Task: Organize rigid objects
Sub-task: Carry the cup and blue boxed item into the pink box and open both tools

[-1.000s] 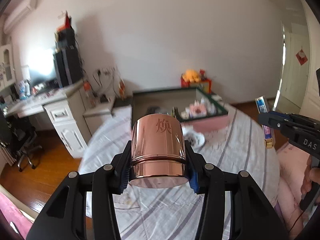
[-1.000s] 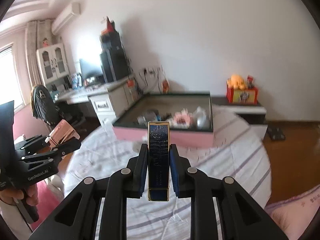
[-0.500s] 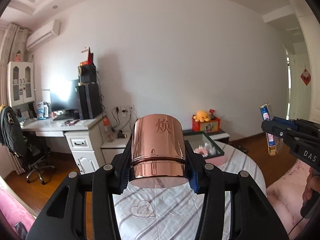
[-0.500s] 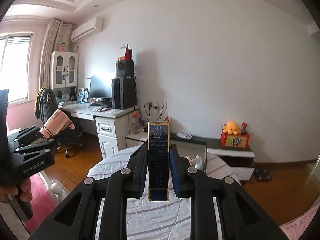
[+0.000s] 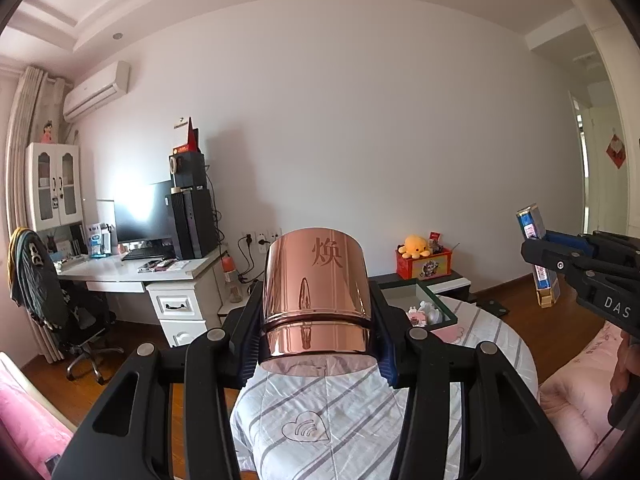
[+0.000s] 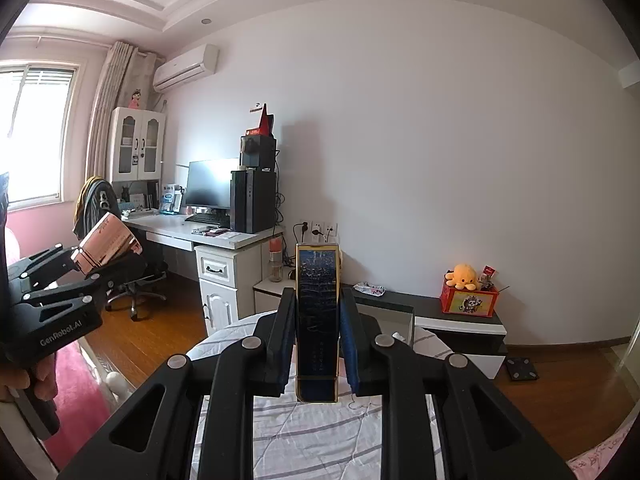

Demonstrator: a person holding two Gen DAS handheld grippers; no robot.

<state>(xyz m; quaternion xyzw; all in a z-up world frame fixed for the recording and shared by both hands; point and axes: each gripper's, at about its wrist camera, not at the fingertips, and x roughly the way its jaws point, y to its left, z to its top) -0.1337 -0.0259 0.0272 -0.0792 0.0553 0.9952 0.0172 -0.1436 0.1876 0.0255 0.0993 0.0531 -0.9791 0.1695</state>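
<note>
**Me:** While I count what I carry, it comes to two things, one per hand. My left gripper (image 5: 316,332) is clamped on one rose-gold tin (image 5: 315,298), a shiny cylinder with a character engraved on its side, held up in the air above the round table (image 5: 500,344). My right gripper (image 6: 317,338) is squeezed tight on one slim dark blue box (image 6: 317,320) with gold edges, standing upright between the pads.

**Other:** Do the two touch?

**Me:** No, they are well apart. From the left camera the blue box shows far to the right; from the right camera the tin shows far to the left, tilted.

**Other:** And under them?

**Me:** One table under a white cloth with grey stripes, and on its far side one open tray (image 5: 436,300) with dark walls and a pink outer edge. Several small items lie in it, too small to count.

**Other:** Further out?

**Me:** One white desk (image 6: 208,236) with one monitor (image 6: 210,184) and one black tower, one office chair (image 5: 56,304), one air conditioner (image 6: 186,66) on the wall, and one yellow plush octopus (image 6: 464,276) sitting on one red box on the low cabinet.
</note>
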